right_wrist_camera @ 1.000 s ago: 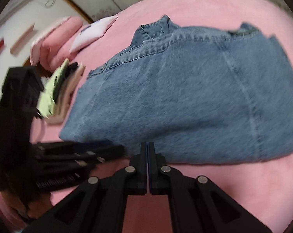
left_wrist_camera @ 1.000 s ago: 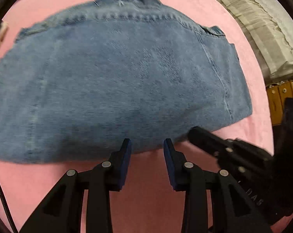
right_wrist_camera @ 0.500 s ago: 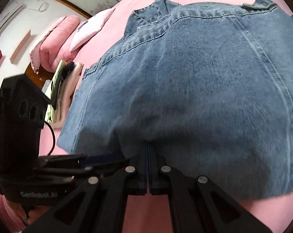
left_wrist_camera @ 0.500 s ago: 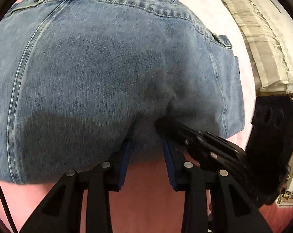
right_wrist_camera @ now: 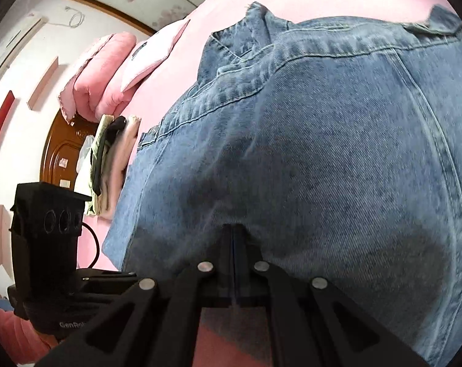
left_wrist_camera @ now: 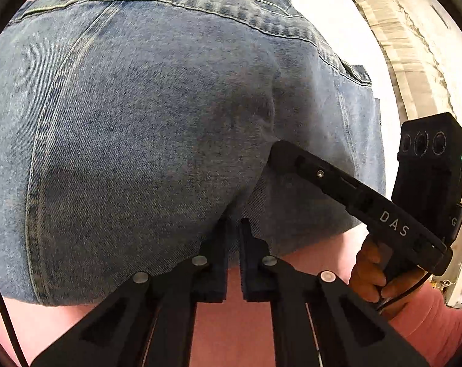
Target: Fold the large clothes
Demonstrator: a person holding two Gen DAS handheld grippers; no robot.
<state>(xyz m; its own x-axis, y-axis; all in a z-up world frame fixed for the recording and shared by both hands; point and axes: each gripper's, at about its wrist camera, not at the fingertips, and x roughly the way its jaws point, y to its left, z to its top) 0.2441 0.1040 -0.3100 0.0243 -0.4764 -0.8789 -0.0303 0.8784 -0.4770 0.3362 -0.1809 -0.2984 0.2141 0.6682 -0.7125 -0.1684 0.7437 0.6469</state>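
On pink bedspread point(right_wrist_camera: 338, 3), denim jacket point(right_wrist_camera: 338, 159), folded clothes stack point(right_wrist_camera: 113, 162), pink pillows point(right_wrist_camera: 99, 76)

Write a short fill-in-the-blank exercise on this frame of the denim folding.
1. The denim garment lies on a ____ bed cover.
2. The left hand-held gripper is shut on the garment's near ____.
3. The right hand-held gripper has its jaws ____.
4. In the right wrist view, a stack of folded clothes lies to the garment's ____.

Missing words: pink; edge; shut; left
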